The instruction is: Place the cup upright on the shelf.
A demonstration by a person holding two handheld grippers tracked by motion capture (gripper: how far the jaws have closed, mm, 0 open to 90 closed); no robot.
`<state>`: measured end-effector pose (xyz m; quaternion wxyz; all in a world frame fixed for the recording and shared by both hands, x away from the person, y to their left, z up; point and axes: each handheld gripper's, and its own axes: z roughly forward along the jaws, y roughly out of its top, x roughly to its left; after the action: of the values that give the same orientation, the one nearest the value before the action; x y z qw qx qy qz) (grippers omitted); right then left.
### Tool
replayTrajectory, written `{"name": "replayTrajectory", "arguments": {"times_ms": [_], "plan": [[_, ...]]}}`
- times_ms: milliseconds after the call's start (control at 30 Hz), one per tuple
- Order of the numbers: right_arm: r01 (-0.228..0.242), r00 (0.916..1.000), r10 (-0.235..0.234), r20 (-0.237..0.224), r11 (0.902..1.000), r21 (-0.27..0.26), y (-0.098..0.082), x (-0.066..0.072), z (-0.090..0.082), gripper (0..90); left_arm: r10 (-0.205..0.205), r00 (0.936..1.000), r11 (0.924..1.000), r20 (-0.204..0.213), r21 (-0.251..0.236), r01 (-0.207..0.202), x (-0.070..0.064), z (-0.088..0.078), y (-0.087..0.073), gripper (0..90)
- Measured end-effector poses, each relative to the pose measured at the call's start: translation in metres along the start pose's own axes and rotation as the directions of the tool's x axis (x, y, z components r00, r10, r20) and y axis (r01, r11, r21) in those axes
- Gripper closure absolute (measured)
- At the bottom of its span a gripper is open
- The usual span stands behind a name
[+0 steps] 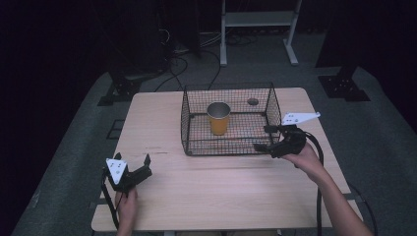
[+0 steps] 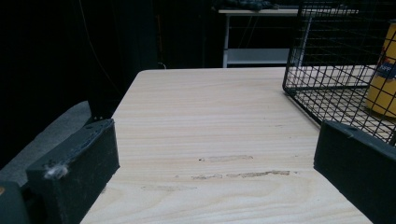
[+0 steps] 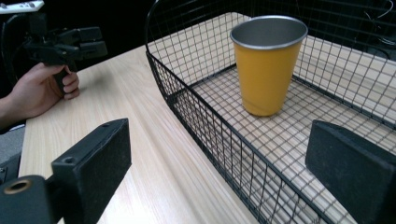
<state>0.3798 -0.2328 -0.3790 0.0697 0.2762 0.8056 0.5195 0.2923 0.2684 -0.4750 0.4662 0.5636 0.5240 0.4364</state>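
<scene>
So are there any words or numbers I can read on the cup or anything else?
Blue label on the orange cup: there is lettering, but it is too blurred and cut off to read.
Wire basket, table and both grippers: no words, numbers or signs to be seen.

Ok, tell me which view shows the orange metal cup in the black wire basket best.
The right gripper view: the orange metal cup stands whole and close, steel rim and inside visible. The high view shows it small behind the black wire basket mesh; the left gripper view catches an edge.
</scene>
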Motion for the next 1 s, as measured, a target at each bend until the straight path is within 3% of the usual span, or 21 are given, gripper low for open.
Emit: {"name": "replayTrajectory", "arguments": {"times_ms": [700, 1000], "plan": [[-0.023, 0.9995, 0.023, 0.022, 0.9996, -0.014, -0.024, 0.007, -0.018, 6.4, 0.002, 1.0, 1.0, -0.001, 0.001, -0.002, 0.0, 0.0, 0.0, 0.0], [-0.051, 0.998, 0.052, 0.037, 0.9981, -0.035, -0.044, 0.011, -0.03, 6.6, 0.005, 1.0, 1.0, -0.001, 0.001, -0.005, 0.0, 0.0, 0.0, 0.0]]}}
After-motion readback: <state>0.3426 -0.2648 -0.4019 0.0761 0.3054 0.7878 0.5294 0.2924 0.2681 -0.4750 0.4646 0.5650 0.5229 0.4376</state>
